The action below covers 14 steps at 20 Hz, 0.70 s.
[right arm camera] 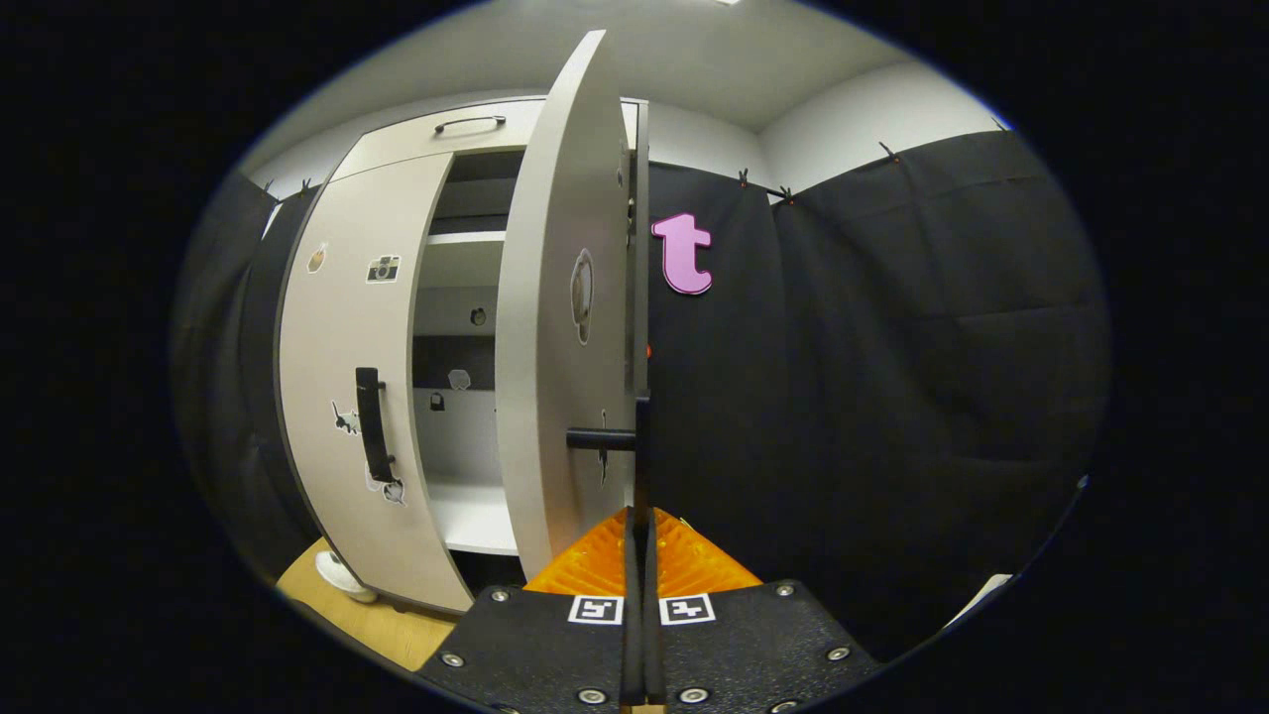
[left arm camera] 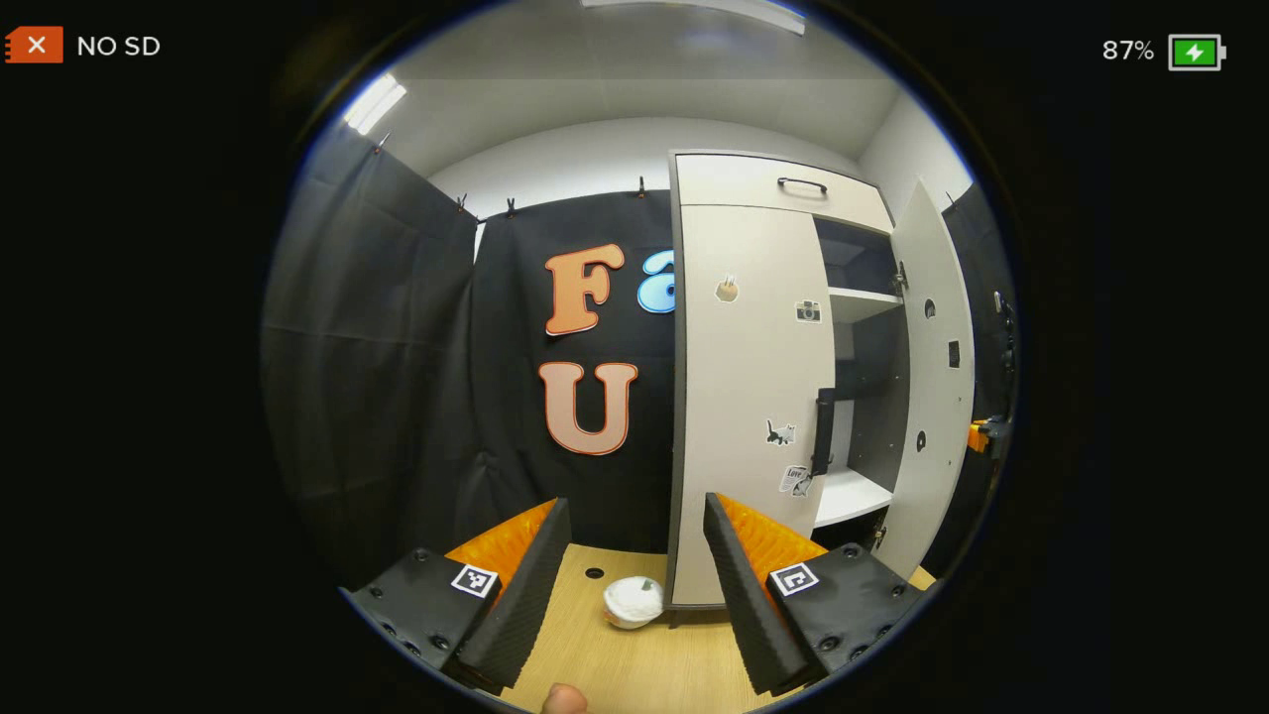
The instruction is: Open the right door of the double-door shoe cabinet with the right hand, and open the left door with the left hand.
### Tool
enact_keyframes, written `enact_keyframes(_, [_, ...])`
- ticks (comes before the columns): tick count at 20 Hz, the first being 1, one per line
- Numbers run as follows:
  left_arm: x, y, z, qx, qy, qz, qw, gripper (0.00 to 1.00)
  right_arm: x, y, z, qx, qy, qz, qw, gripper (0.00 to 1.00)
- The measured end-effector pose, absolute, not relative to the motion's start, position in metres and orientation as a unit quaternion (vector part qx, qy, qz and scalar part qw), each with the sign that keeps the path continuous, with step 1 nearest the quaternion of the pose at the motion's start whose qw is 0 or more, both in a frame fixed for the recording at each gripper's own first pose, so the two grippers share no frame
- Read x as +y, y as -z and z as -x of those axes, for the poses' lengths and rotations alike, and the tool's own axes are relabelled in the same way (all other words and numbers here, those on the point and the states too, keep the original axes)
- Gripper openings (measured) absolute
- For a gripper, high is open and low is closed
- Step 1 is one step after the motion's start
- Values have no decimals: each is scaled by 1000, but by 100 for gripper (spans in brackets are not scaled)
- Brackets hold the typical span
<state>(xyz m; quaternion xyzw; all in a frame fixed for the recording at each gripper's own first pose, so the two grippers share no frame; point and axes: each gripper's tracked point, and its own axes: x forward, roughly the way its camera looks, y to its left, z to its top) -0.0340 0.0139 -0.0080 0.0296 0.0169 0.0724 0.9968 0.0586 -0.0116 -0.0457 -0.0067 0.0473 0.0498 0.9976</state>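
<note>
Closest to me, the right gripper [right arm camera: 637, 535] has its jaws pressed together on the black handle [right arm camera: 634, 441] of the right door [right arm camera: 555, 327], which I see swung wide open from the shoe cabinet [left arm camera: 783, 183]. I hold my left gripper [left arm camera: 637, 555] back with jaws spread, gripping nothing, facing the left door [left arm camera: 749, 397], shut, its handle [left arm camera: 822, 431] untouched. Near the cabinet's front left corner, a white bowl [left arm camera: 632, 601] sits on the wooden tabletop [left arm camera: 634, 664].
</note>
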Motion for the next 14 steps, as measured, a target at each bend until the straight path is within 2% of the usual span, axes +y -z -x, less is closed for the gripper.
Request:
enact_keyframes(4, [-13, 8, 30, 20, -58, -33, 998, 81, -38, 45, -55, 47, -50, -3, 998, 0])
enact_keyframes(7, [-38, 9, 23, 21, -44, -34, 998, 81, -79, 37, -49, 28, -10, 3, 1000, 6])
enact_keyframes(9, [-56, 11, 16, 24, -30, -31, 999, 82, -94, 30, -35, 27, 0, -3, 1000, 25])
enact_keyframes(10, [-66, 12, 12, 23, -22, -31, 999, 81, -98, 31, -32, 31, -2, -11, 999, 40])
enact_keyframes(13, [-98, 10, -3, 16, 1, -33, 999, 81, -120, 39, -27, 42, 9, -19, 999, 63])
enact_keyframes(14, [-107, 10, -10, 14, 8, -35, 999, 81, -126, 42, -26, 45, 13, -19, 999, 74])
